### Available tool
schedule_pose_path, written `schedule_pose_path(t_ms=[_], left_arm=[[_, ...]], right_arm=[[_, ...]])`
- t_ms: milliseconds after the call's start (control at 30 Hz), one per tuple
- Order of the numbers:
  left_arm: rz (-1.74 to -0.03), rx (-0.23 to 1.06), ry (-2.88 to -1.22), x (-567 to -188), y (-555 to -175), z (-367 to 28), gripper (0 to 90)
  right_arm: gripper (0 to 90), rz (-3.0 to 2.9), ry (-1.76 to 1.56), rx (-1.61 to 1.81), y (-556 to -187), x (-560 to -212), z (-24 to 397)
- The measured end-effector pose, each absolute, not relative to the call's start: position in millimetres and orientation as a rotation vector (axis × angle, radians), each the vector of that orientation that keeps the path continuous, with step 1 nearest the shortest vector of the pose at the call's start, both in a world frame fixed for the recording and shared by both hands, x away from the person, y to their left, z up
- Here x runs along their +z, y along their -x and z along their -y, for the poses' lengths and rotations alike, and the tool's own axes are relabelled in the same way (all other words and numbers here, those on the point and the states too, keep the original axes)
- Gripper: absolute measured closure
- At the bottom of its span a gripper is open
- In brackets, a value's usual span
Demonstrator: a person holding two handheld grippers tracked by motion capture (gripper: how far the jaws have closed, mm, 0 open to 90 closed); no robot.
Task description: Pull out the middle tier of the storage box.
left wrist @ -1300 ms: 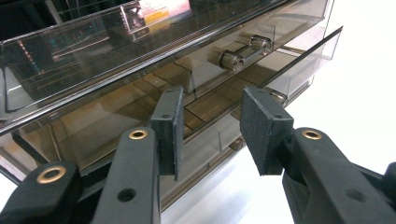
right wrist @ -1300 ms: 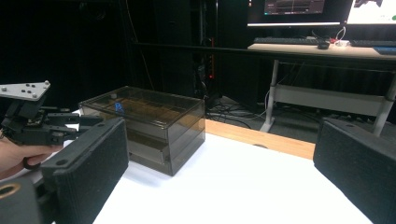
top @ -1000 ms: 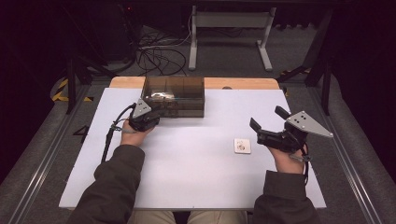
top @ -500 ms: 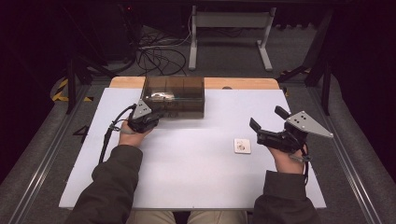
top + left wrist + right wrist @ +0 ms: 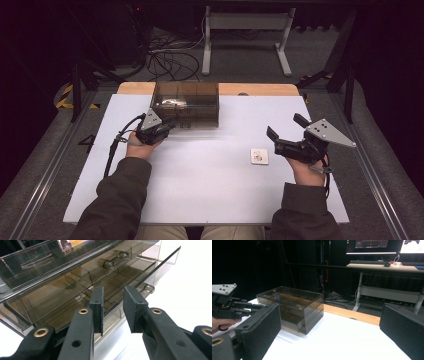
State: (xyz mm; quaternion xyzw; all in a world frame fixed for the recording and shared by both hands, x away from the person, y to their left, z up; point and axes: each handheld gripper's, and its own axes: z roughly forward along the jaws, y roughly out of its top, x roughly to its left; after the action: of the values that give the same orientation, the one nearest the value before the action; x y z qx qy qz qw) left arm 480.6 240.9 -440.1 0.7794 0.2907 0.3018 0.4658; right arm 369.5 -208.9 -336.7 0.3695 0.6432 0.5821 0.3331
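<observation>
White tabletop (image 5: 200,190), smoky drawer box (image 5: 187,102). Left tongs (image 5: 113,311) narrowing, nothing gripped: center on drawer handle (image 5: 149,287), then pull straight. Right tongs (image 5: 287,130) wide, idle.

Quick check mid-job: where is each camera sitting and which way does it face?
High view: above the person's side, looking forward and down on the white table; both forearms, left claw and right claw show.
Left gripper view: on the left claw, close against the smoky drawer box; its two jaws show.
Right gripper view: on the right claw, level across the table; wide jaws.
Shared: all show the drawer box.
</observation>
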Motion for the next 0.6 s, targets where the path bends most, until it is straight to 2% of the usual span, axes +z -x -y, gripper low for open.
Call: schedule_pose_path(t_ms=[600], left_arm=[[-0.706,0.741,-1.917,-439.8,-475.5,-242.1,71.9]], right_arm=[[4.4,-1.678,-0.965,1.525,-369.1,-336.2,209.5]])
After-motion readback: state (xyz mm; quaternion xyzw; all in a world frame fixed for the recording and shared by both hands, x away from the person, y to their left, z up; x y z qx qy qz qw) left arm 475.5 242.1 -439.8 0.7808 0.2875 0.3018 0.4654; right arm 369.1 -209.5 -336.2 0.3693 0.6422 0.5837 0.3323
